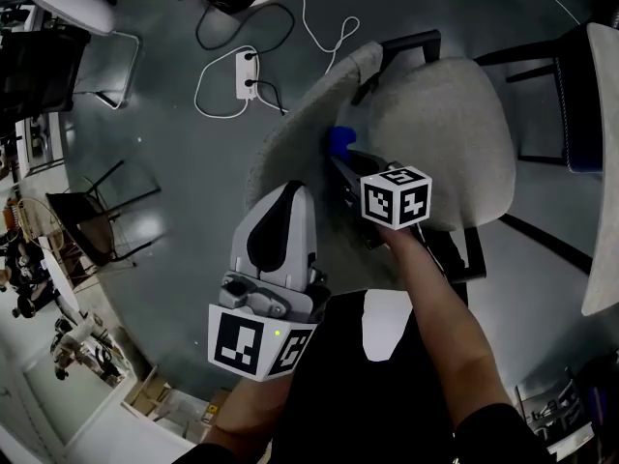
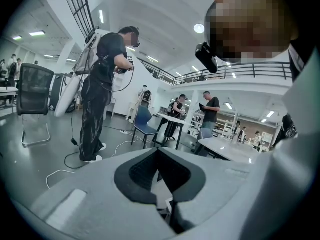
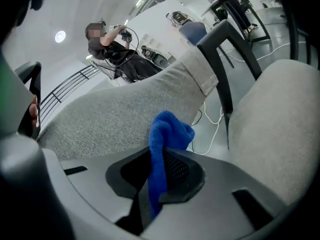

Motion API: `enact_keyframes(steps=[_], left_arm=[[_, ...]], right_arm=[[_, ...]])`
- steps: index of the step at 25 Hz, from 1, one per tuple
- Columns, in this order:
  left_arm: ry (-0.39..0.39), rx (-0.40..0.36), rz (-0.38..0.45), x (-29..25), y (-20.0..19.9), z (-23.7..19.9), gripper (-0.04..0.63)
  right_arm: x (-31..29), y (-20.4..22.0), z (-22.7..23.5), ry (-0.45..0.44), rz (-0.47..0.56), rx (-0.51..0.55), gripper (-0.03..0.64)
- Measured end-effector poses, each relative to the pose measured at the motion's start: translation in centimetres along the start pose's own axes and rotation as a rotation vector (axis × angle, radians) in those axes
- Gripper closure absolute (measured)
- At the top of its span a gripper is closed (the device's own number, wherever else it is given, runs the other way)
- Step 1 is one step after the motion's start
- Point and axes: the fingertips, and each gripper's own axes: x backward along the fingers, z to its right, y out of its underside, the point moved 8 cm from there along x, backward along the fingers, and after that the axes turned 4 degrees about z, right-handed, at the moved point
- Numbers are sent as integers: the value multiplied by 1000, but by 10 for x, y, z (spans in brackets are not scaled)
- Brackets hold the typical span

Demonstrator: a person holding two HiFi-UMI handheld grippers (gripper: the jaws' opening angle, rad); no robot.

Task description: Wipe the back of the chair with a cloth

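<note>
Grey flooring (image 1: 184, 153) is seen below, with a white power strip (image 1: 246, 73) lying well beyond both grippers. A grey chair (image 1: 455, 124) is placed ahead of the right gripper (image 1: 340, 158), its seat to that gripper's right and its curved back (image 1: 290, 133) to the left.

A blue cloth (image 3: 167, 134) is clamped between the right gripper's jaws, which are closed on its lower part. Its bunched top is pushed out past the tips. The cloth is held at the inner face of the back (image 3: 115, 119) and seems to be touching the fabric, though contact cannot be settled from these views.

The left gripper (image 1: 290, 191) is kept low, close to the body and behind the back's outer side. Its jaws are brought together with nothing between them. A standing person (image 2: 102, 84) and a blue chair (image 2: 142, 121) are seen far beyond its tips.
</note>
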Motion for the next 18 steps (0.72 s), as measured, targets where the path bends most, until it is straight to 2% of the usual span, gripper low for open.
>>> enact_keyframes(steps=[11,18], left_arm=[[-20,-4,-4,14,1,0,588],[-35,-21,-14,33,-7,-2,588]], right_arm=[[8,1,-43,-94,-13,-5,557],[24,-6,-87,-134,2,16,557]])
